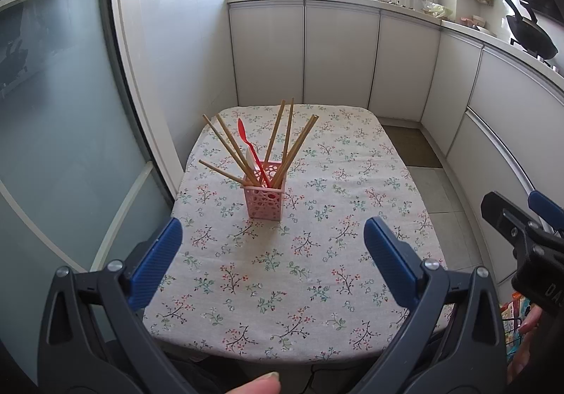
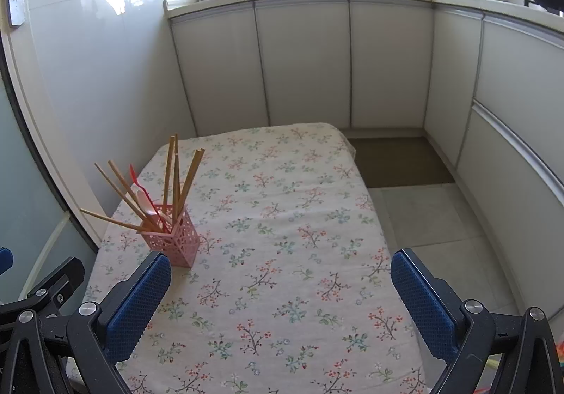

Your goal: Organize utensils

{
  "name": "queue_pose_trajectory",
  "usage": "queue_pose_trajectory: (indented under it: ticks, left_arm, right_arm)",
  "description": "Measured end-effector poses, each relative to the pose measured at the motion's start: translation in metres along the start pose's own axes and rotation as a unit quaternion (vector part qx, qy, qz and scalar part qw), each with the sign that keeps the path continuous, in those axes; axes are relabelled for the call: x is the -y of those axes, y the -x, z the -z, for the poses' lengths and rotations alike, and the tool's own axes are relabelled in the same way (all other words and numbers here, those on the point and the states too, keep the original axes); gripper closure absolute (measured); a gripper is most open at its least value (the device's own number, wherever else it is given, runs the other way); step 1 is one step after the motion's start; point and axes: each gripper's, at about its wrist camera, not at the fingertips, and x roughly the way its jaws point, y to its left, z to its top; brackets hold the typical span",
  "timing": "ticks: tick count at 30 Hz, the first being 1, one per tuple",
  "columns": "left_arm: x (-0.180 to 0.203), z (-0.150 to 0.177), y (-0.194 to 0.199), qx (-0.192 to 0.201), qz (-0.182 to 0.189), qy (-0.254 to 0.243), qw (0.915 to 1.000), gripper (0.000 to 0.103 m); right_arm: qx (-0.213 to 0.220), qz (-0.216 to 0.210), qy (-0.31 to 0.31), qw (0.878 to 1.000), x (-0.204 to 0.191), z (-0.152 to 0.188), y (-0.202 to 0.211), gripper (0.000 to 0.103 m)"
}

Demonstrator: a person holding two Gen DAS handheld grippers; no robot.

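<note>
A pink perforated holder (image 1: 265, 198) stands upright on the floral tablecloth (image 1: 317, 270). It holds several wooden chopsticks (image 1: 276, 134), a red spoon (image 1: 246, 143) and a white spoon (image 1: 251, 161). The holder also shows in the right wrist view (image 2: 173, 240) at the table's left side. My left gripper (image 1: 273, 260) is open and empty, above the near half of the table, short of the holder. My right gripper (image 2: 280, 302) is open and empty, to the right of the holder; it also shows at the right edge of the left wrist view (image 1: 521, 217).
The table (image 2: 299, 217) stands in a small kitchen. White cabinets (image 2: 303, 59) run along the back and right. A glass sliding door (image 1: 53, 147) is at the left. A brown mat (image 2: 398, 161) lies on the tiled floor beyond the table. A wok (image 1: 532, 34) sits on the counter.
</note>
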Motion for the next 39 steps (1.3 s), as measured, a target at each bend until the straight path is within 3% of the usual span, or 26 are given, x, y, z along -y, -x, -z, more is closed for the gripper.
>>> queue_pose_trajectory:
  ticks: [39]
  left_arm:
    - [-0.0023, -0.0016, 0.0009, 0.000, 0.000, 0.001, 1.0000, 0.001]
  right_arm:
    - [0.002, -0.001, 0.001, 1.000, -0.0005, -0.0008, 0.0020, 0.001]
